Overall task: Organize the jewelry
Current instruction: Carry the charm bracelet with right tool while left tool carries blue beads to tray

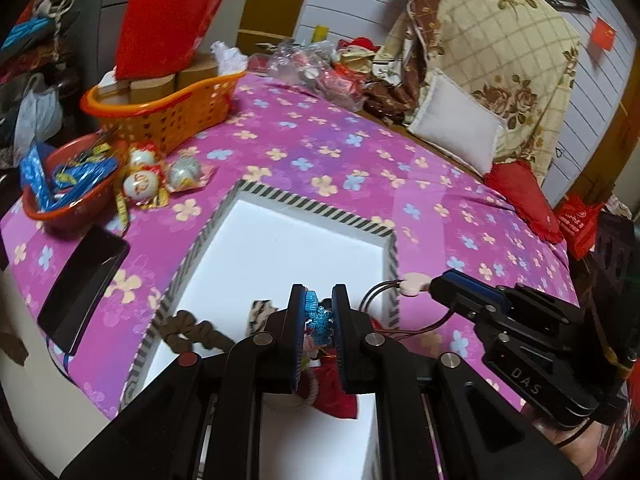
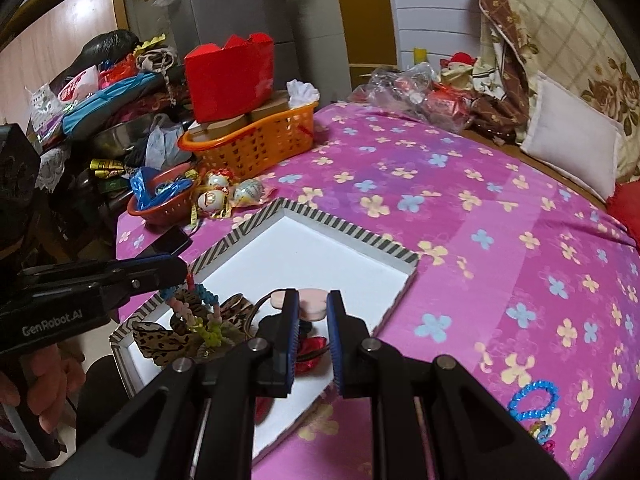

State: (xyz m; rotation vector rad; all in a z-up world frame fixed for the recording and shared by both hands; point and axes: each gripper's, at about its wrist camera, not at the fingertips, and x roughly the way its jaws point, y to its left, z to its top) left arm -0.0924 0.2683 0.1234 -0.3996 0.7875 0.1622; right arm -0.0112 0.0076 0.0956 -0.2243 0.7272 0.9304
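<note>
1. Holding: the left gripper (image 1: 317, 312) has its fingers clenched on a blue snowflake charm on a beaded strand (image 1: 319, 317); the strand hangs from the fingertips toward the white shallow tray with striped tape rim (image 1: 320, 205) below, long axis roughly vertical.
2. The right gripper (image 2: 313, 307) has its fingers clenched on a pink heart-shaped pendant (image 2: 312, 306); its brown cord (image 1: 378, 290) loops back beneath the fingers, heart lobes pointing away from them.
3. Risk: the thin charm is pinched near the fingertips and could slip or twist out.
4. Risk: the two grippers are near each other, so cord and strand might tangle, or snag leopard-print bows (image 2: 160, 338) lying in the tray.
</note>
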